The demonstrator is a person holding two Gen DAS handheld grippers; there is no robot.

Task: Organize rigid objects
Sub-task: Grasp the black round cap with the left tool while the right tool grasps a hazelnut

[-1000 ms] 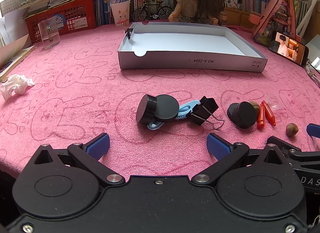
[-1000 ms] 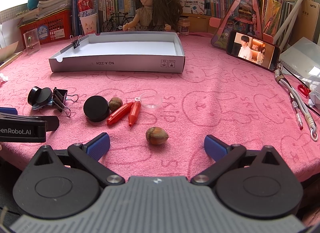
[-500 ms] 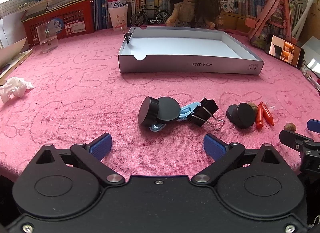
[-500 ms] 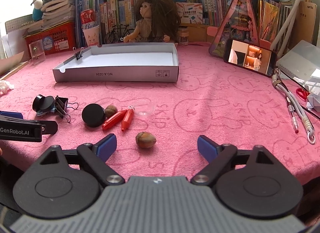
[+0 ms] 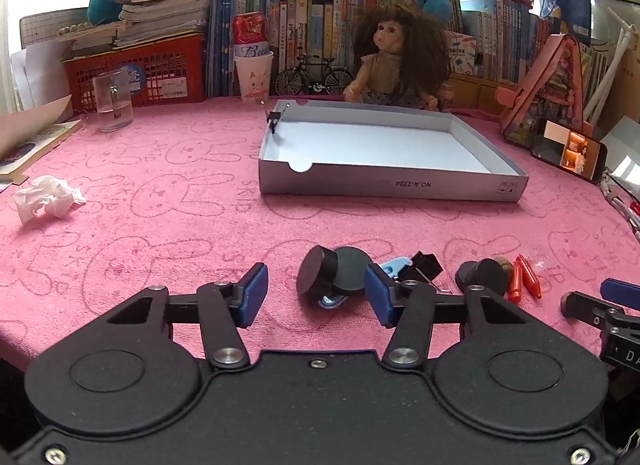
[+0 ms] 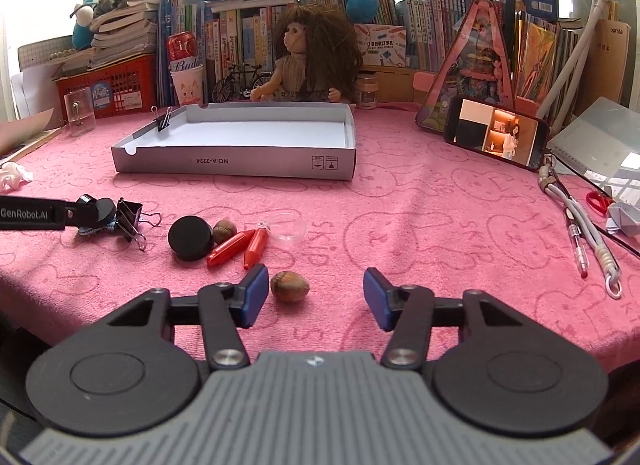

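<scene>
A shallow grey cardboard tray (image 5: 392, 187) (image 6: 232, 165) lies on the pink cloth, with a small binder clip (image 6: 163, 121) on its left rim. My left gripper (image 5: 316, 295) is open around two black round caps (image 5: 320, 275) beside a blue clip (image 5: 394, 265) and a black binder clip (image 5: 426, 265). My right gripper (image 6: 316, 297) is open, with a brown nut (image 6: 290, 286) just inside its left finger. A third black cap (image 6: 190, 238), a second nut (image 6: 224, 231), two red crayons (image 6: 240, 250) and a clear lid (image 6: 288, 227) lie between.
A phone (image 6: 496, 135) leans at the right, with cables and a pen (image 6: 578, 243) near it. A clear cup (image 5: 113, 105), crumpled tissue (image 5: 44, 199), a doll (image 5: 394, 65), a red basket (image 5: 140, 69) and books ring the cloth.
Both grippers have moved forward and lower. The left fingers have narrowed around the black caps. The right fingers now flank the nut.
</scene>
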